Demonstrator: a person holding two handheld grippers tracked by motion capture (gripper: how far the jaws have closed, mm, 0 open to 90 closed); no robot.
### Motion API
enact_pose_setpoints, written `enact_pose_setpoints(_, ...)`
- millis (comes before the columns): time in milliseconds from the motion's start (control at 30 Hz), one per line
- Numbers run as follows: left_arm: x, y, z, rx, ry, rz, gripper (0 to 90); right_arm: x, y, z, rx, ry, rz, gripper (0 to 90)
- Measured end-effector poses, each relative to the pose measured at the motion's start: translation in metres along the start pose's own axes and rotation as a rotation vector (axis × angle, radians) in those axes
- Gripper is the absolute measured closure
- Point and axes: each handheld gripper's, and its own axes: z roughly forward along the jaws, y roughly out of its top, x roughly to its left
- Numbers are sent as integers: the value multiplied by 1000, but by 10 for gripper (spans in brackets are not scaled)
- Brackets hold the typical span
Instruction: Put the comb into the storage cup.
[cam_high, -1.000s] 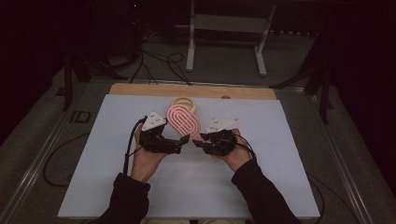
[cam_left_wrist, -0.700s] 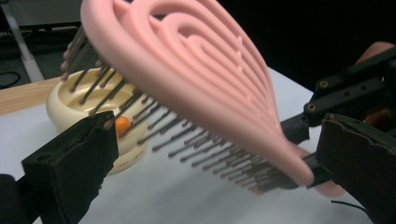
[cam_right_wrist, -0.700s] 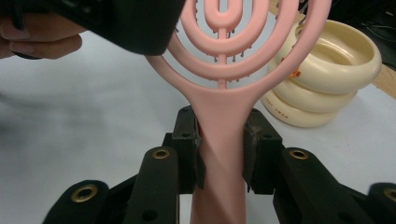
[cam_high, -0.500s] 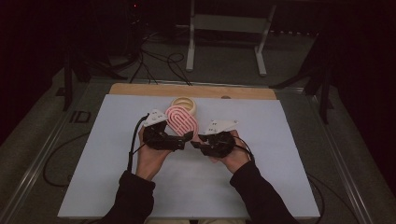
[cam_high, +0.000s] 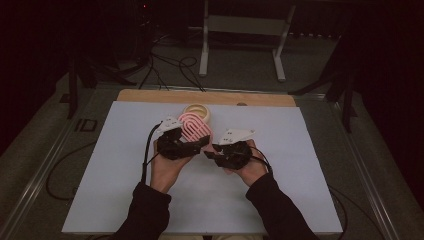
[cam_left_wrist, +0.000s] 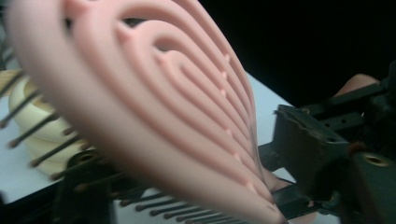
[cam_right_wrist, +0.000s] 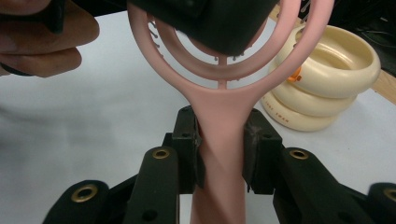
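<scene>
A pink vented hairbrush (cam_high: 195, 129) is held above the white table between both hands. My right gripper (cam_right_wrist: 220, 149) is shut on its handle (cam_right_wrist: 219, 107), a pad pressing each side. My left gripper (cam_high: 202, 142) comes in from the left onto the brush head (cam_left_wrist: 154, 93). Its jaws have just been closing with the head between them, and one black jaw lies against the head at the top of the right gripper view. The bristles point toward the left gripper's lower jaw. In the high view my right gripper (cam_high: 211, 151) sits just right of the left one.
A cream stack of rings (cam_high: 197, 110) stands on the table right behind the brush; the same cream stack (cam_right_wrist: 327, 79) is close at the right. The white mat (cam_high: 300, 175) lies on a wooden board (cam_high: 150, 96). Cables and metal stand legs lie on the floor beyond.
My left gripper has edged right onto the brush head and its jaws have narrowed around it. The right gripper and the handle have kept still.
</scene>
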Motion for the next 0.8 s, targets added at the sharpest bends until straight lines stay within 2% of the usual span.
enact_pose_setpoints(200,1,0,-1,-15,-4,-10,472,1,-1,-1,-5,-9,-9,699)
enact_pose_setpoints(400,0,0,0,-10,-39,-12,545,2,0,0,-5,-10,-15,699)
enact_pose_setpoints(800,-1,3,-1,-27,-87,-50,620,2,0,2,-3,-17,-26,697)
